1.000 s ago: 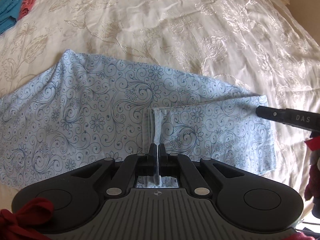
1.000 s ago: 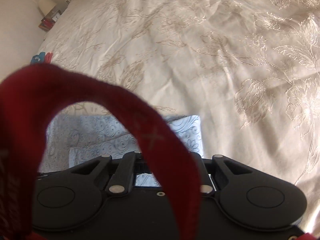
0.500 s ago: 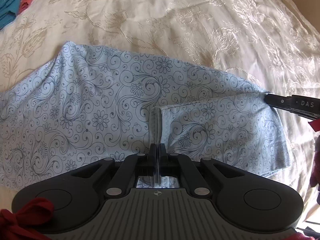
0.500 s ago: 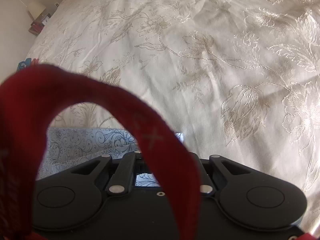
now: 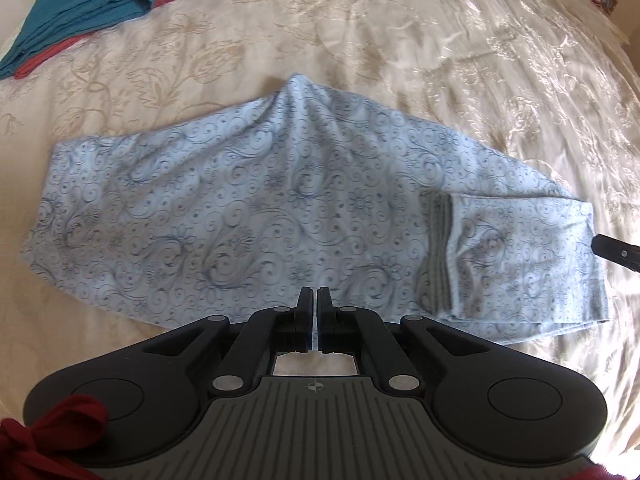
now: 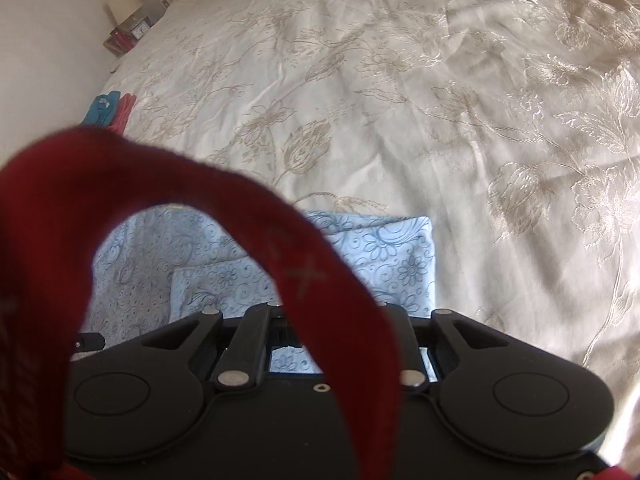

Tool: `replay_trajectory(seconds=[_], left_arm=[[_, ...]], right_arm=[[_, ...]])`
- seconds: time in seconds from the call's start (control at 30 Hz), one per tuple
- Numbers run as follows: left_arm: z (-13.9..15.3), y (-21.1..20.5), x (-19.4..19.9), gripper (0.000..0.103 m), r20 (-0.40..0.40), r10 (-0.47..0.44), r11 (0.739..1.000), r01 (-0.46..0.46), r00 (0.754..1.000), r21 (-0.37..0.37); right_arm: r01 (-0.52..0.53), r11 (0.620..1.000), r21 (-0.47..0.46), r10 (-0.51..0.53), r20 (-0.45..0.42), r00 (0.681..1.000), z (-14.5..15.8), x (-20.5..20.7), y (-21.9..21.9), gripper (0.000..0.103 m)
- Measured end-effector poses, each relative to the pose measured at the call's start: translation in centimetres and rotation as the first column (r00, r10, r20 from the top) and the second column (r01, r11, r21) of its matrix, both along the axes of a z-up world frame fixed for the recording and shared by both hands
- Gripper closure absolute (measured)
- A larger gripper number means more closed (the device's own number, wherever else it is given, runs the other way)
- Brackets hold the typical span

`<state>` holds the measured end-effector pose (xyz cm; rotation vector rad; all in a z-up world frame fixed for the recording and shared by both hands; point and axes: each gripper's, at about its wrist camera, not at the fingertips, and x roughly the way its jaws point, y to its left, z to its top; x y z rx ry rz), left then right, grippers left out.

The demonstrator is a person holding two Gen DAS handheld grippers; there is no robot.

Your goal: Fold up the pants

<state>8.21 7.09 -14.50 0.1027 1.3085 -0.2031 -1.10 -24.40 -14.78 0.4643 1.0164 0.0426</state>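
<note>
The light blue pants (image 5: 260, 208) with a dark swirl print lie flat on the bed, their right end folded over into a flap (image 5: 516, 256). My left gripper (image 5: 313, 296) hangs over the pants' near edge, fingers almost together with a thin gap, holding nothing. The tip of my right gripper (image 5: 616, 255) shows at the flap's right edge. In the right wrist view a red strap (image 6: 304, 272) hides the fingers; the folded pants (image 6: 384, 256) lie just beyond the gripper body.
The cream embroidered bedspread (image 5: 360, 32) spreads all around. Folded teal and coral clothes (image 5: 92, 4) lie at the far left; they also show in the right wrist view (image 6: 110, 106). A bedside stand with a lamp and a clock (image 6: 128, 20) stands beyond the bed's edge.
My left gripper let go of the folded cuff and moved left and back; the flap now lies far to its right. The right gripper stays at the flap's right end.
</note>
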Motion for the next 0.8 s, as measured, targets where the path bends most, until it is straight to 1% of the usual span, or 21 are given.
replay_trajectory(seconds=[0.17,0.33,0.43,0.53,0.7,0.8], left_arm=[[0.5,3.4,1.9,0.101,0.039,0.012,1.0,-0.013,0.999,0.026],[0.8,5.5,4.3,0.101,0.078,0.009,0.999,-0.012,0.997,0.038],[0.9,6.2,5.8,0.101,0.089,-0.005,1.0,0.002,0.996,0.031],[1.0,6.2,7.5,0.101,0.101,-0.042,0.999,0.039,0.994,0.03],[3.6,6.3,10.8,0.101,0.185,-0.116,0.993,0.113,0.976,0.025],[4.7,6.7,12.3,0.101,0.219,-0.116,0.993,0.112,0.969,0.033]], right_arm=[[-0.056,0.998,0.009,0.056,0.026,0.998,1.1,-0.2,4.2,0.073],[-0.111,0.994,0.012,0.111,0.041,0.993,1.6,0.9,8.8,0.073],[-0.142,0.99,0.019,0.141,0.052,0.989,1.8,1.8,11.6,0.073],[-0.151,0.988,0.026,0.15,0.063,0.987,2.2,2.8,13.7,0.073],[-0.147,0.988,0.041,0.143,0.086,0.986,3.1,4.0,15.7,0.073],[-0.147,0.988,0.046,0.143,0.083,0.986,3.3,4.7,16.4,0.073]])
